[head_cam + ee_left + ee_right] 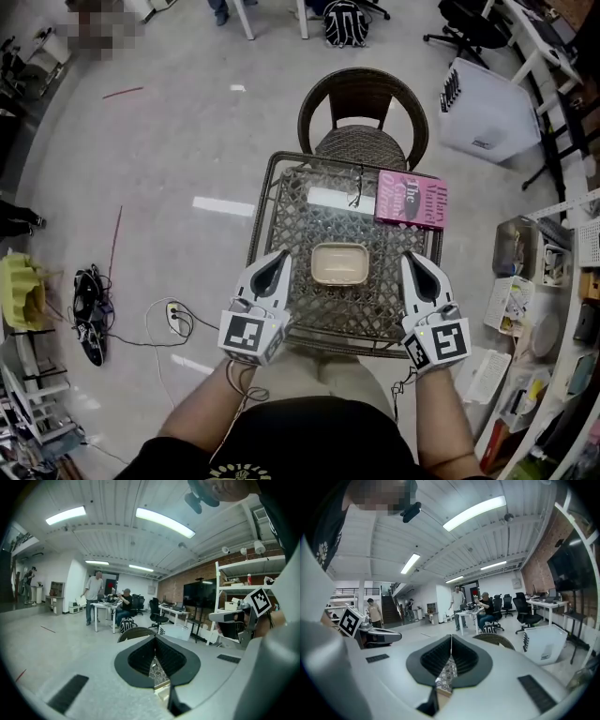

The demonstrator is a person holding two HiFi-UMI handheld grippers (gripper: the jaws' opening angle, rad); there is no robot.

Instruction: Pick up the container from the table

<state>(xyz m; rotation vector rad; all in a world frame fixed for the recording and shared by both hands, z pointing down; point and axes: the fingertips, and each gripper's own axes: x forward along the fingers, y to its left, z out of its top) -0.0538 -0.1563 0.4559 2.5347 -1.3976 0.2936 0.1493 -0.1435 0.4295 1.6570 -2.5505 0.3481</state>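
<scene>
Book point(411, 200) cover print illegible

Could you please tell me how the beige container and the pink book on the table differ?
The container is beige, the book pink. The container is an open dish with a raised rim; the book is flat and closed. The container sits between the left gripper and right gripper; the book lies at the far right corner. Both rest on the table, untouched.

the head view looks steeply down from above onto the tabletop point(291, 225) and the wicker chair point(363, 103) beyond it. each gripper view sits low, close behind its own fingers point(140, 660), facing level across the room; both catch that chair's back.
</scene>
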